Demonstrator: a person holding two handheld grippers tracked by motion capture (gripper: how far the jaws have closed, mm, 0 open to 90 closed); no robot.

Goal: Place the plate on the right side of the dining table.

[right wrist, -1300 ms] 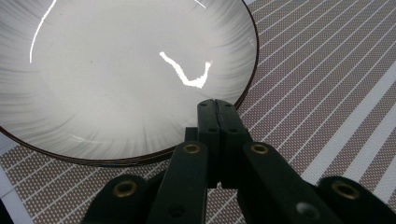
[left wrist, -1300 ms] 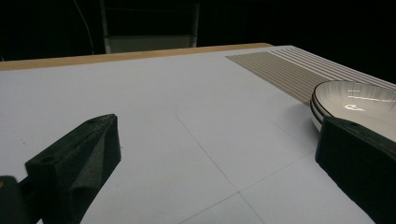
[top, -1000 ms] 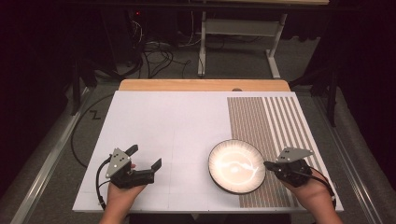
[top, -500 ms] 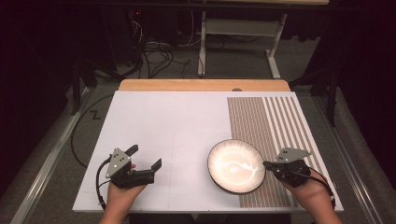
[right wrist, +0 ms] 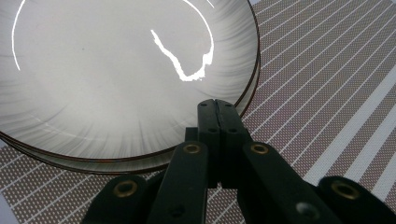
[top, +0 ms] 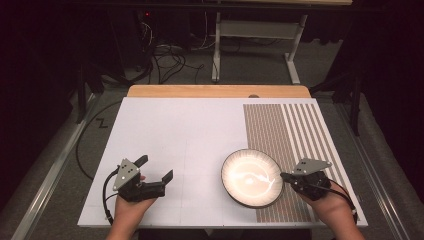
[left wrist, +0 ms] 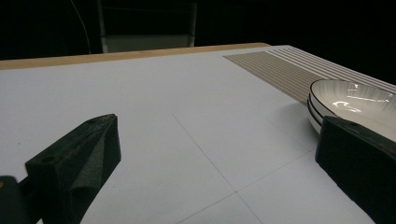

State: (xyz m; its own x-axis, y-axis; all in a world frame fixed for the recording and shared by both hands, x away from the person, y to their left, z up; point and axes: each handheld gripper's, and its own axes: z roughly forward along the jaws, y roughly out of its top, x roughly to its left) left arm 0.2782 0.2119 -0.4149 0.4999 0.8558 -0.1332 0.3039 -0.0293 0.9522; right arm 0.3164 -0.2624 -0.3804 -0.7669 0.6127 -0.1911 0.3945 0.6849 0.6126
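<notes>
High view gives us the white table [top: 190, 145], with its striped mat [top: 295, 135] on the right side. On the near left edge of that mat sit the stacked plates [top: 251, 176], well right of centre and close to our edge. Our right gripper [top: 286, 176] lies level just beside them, its tip at the rim on the plates' right side, so the plates lie straight ahead of its fingers [right wrist: 217, 121]. In the right gripper view those fingers are pressed together with nothing between them, their tips over the rim of the top plate [right wrist: 116, 79]. Our left gripper [top: 156, 169] is well apart to the left, fingers [left wrist: 79, 158] spread wide and holding nothing. We judge the right hand far nearer for any grasp of the rim.
</notes>
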